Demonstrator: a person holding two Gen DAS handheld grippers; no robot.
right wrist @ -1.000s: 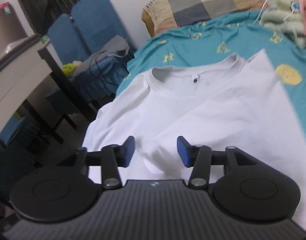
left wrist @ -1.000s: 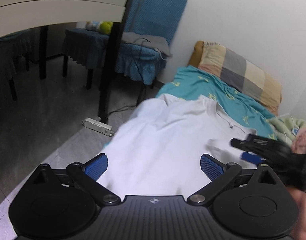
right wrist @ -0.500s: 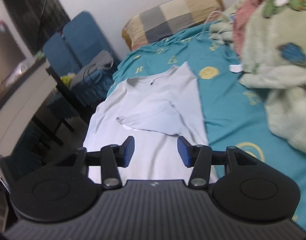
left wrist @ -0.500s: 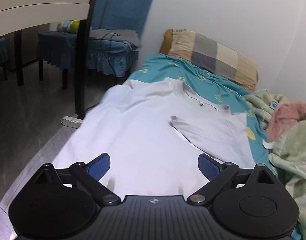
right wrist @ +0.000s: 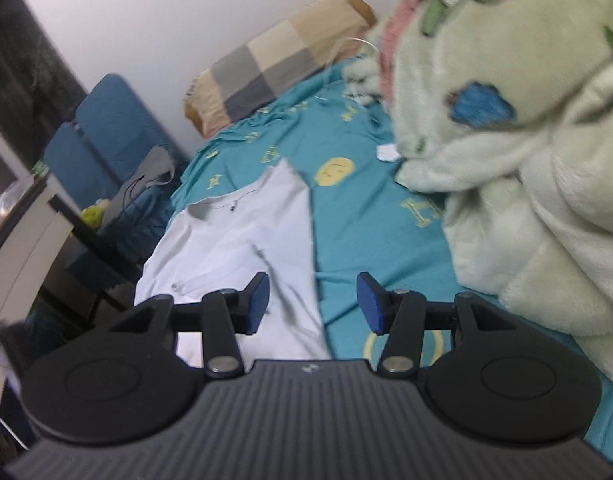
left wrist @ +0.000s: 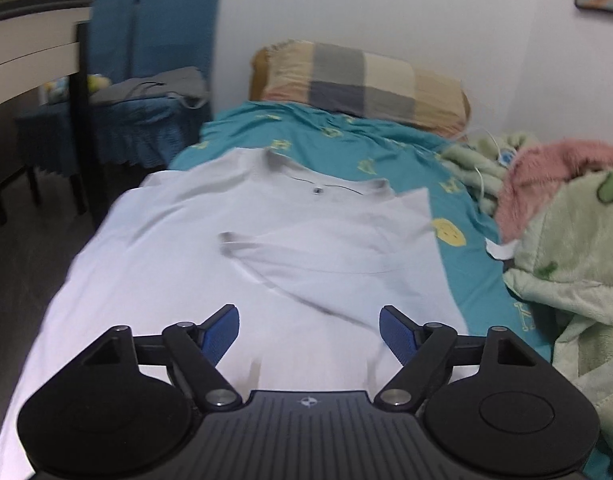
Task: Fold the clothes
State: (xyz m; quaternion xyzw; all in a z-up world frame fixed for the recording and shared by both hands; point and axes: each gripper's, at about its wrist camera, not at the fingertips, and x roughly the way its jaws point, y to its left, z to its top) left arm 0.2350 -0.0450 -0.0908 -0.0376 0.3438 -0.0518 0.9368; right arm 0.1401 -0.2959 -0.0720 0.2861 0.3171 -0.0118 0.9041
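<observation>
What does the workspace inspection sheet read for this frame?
Surface: bed with teal sheet.
Job's things: white shirt laid flat, right sleeve folded inward across the chest.
Clutter: green blanket, pink blanket, checked pillow.
Grippers: left tool open above the hem; right tool open over the shirt's right edge; both empty.
Cables: thin white cable by the blankets.
Surroundings: blue chairs, table, white wall.

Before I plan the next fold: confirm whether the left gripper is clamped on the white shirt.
No. The left gripper is open above the white shirt, its blue pads wide apart with no cloth between them.
</observation>
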